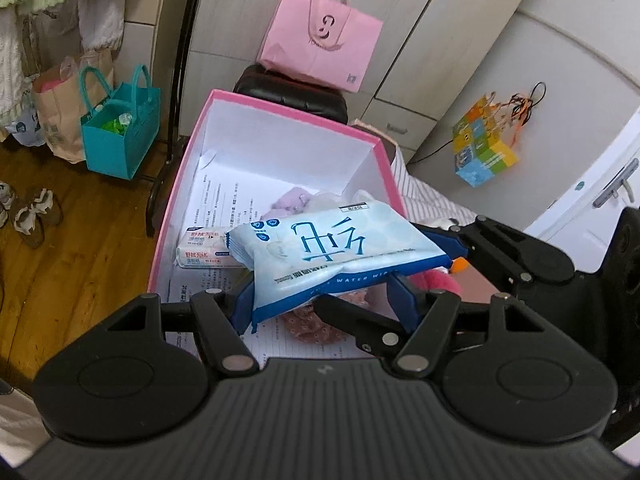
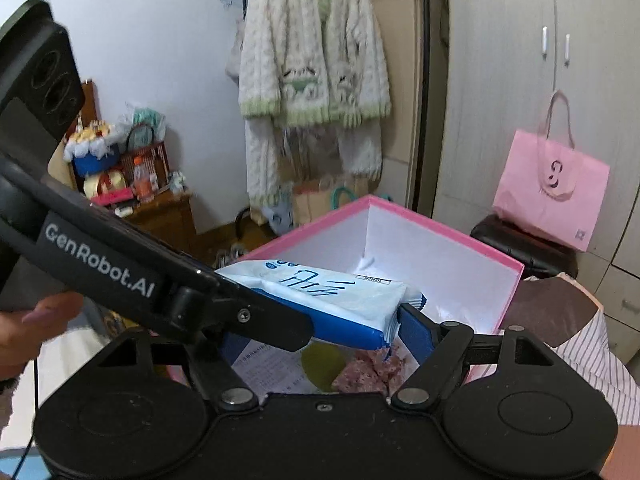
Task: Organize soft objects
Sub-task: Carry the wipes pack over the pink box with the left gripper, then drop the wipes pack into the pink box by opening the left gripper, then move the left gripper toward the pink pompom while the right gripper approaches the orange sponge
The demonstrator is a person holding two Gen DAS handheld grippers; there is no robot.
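A light blue pack of wet wipes (image 1: 336,256) hangs over the open pink box (image 1: 280,106). Both grippers hold it. My left gripper (image 1: 324,304) is shut on its near edge. My right gripper (image 2: 316,320) is shut on its other end (image 2: 332,296); its blue fingers (image 1: 444,240) show at the right in the left wrist view. Inside the box lie a smaller white wipes pack (image 1: 204,250), a pale pink soft item (image 1: 292,202), a floral pink cloth (image 1: 316,324) and printed paper (image 1: 224,196).
The box sits on a striped sheet (image 1: 432,200). Behind it stand a dark stool (image 1: 292,92) with a pink paper bag (image 1: 320,40), a teal bag (image 1: 120,132) on the wood floor, and wardrobe doors (image 1: 420,40). A white knit jacket (image 2: 316,60) hangs on the rack.
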